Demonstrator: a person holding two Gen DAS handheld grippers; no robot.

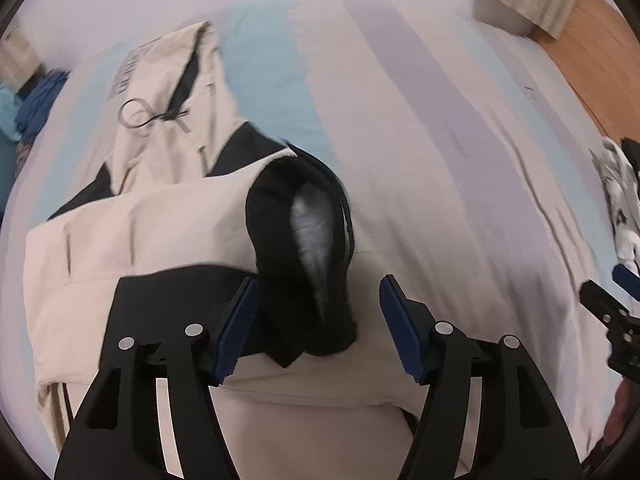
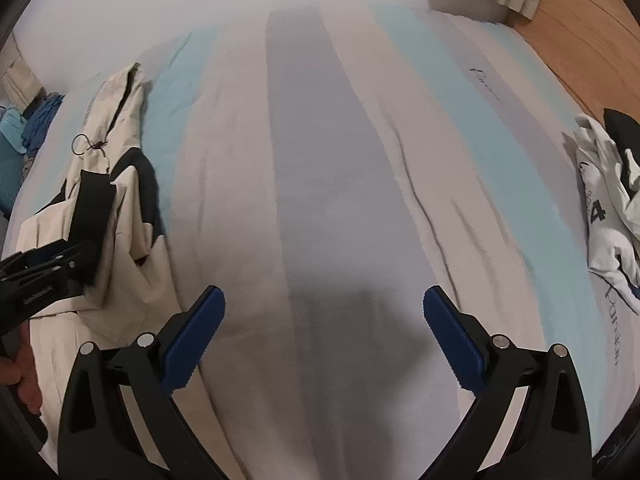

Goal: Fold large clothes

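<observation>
While cream-and-black jacket (image 1: 132, 232) lies part-folded on striped bed cover (image 1: 440, 160), my left gripper (image 1: 318, 324) hangs spread over black cuff (image 1: 304, 248), right gripper (image 2: 322, 332) spread, empty. Fabric looks soft, light, floppy; best pinched at cuff or hem.

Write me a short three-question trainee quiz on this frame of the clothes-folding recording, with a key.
1. True or false: the left gripper is clamped shut on the black cuff.
2. Which garment lies by the bed's right edge? A) white printed top B) red towel C) green scarf
3. Fill in: the right gripper hovers over the striped ____.

Key: 1 false, its jaws stand open around the cuff of the beige jacket; 2 A; 3 bedspread.
</observation>
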